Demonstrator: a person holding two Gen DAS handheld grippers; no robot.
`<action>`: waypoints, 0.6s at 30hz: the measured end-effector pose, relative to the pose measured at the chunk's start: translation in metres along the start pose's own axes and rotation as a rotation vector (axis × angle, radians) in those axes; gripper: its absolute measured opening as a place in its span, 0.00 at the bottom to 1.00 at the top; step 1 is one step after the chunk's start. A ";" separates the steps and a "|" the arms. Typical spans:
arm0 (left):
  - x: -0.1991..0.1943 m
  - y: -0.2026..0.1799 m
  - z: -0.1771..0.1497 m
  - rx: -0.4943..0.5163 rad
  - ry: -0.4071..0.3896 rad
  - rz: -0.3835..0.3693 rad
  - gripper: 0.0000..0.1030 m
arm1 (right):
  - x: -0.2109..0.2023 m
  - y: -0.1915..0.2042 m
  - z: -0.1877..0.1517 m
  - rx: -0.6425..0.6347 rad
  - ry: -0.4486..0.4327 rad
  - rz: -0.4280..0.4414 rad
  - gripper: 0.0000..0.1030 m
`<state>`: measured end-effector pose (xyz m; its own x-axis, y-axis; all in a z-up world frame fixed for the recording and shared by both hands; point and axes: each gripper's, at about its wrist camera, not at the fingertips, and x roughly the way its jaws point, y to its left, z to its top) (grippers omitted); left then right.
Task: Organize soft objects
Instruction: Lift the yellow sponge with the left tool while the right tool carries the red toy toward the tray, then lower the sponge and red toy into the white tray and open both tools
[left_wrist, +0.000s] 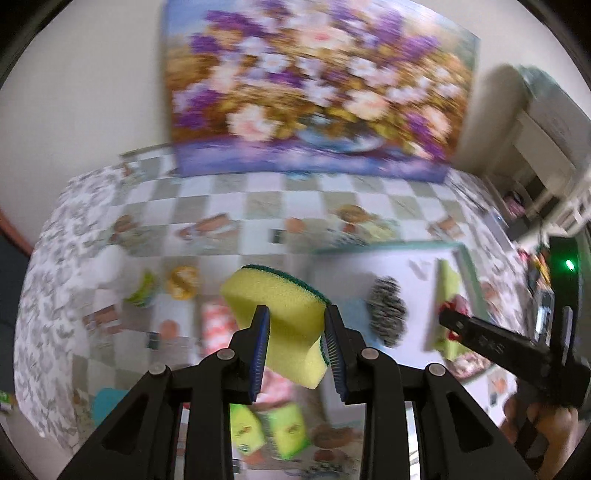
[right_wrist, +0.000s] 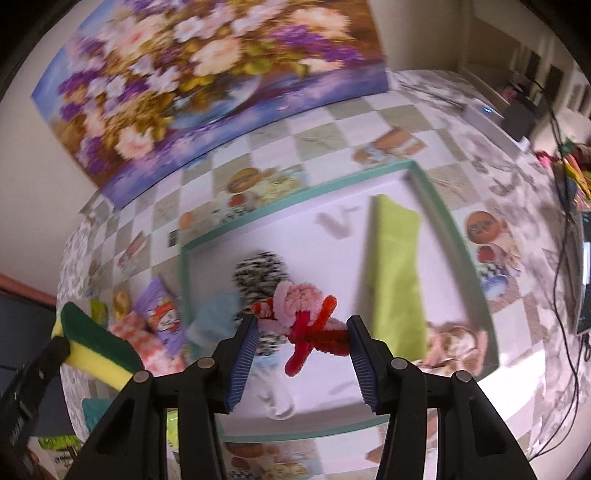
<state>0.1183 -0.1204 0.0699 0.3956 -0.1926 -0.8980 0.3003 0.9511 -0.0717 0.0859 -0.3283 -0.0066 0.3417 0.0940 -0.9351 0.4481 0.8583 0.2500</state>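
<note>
The left tongs (left_wrist: 297, 328) clamp a yellow sponge (left_wrist: 275, 306) with a dark green scrubbing face, the two blue pads pressing its sides so that it bulges between them and sticks out past the tips toward twelve o'clock. The right tongs (right_wrist: 303, 334) hold a fuzzy pink and red toy (right_wrist: 301, 314) made of twisted pipe cleaners; its red legs span the gap and touch both pads.

Both loads hang over a worktop (left_wrist: 221, 206) covered by a checked cloth with printed food pictures. On it lies a white tray (right_wrist: 443, 206) with a teal rim. In the right wrist view the toy hangs above this tray, with a black-and-white speckled scrubber (right_wrist: 258, 269) just beyond it at eleven o'clock and a folded lime green cloth (right_wrist: 397, 266) at two o'clock. In the left wrist view the sponge hangs over the cloth just outside the tray's rim, the tray lying at three o'clock. A flower painting (left_wrist: 314, 85) leans against the wall at the far edge. Both views are blurred.
</note>
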 end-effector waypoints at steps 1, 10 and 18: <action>0.003 -0.010 -0.001 0.018 0.010 -0.013 0.30 | 0.000 -0.006 0.001 0.009 0.001 -0.008 0.50; 0.036 -0.086 -0.025 0.199 0.128 -0.068 0.31 | 0.009 -0.038 0.003 0.068 0.034 -0.032 0.51; 0.062 -0.095 -0.031 0.200 0.185 -0.040 0.31 | 0.023 -0.043 0.002 0.074 0.073 -0.025 0.51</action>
<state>0.0875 -0.2148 0.0080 0.2206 -0.1639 -0.9615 0.4853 0.8735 -0.0375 0.0759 -0.3643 -0.0383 0.2696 0.1117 -0.9565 0.5166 0.8215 0.2415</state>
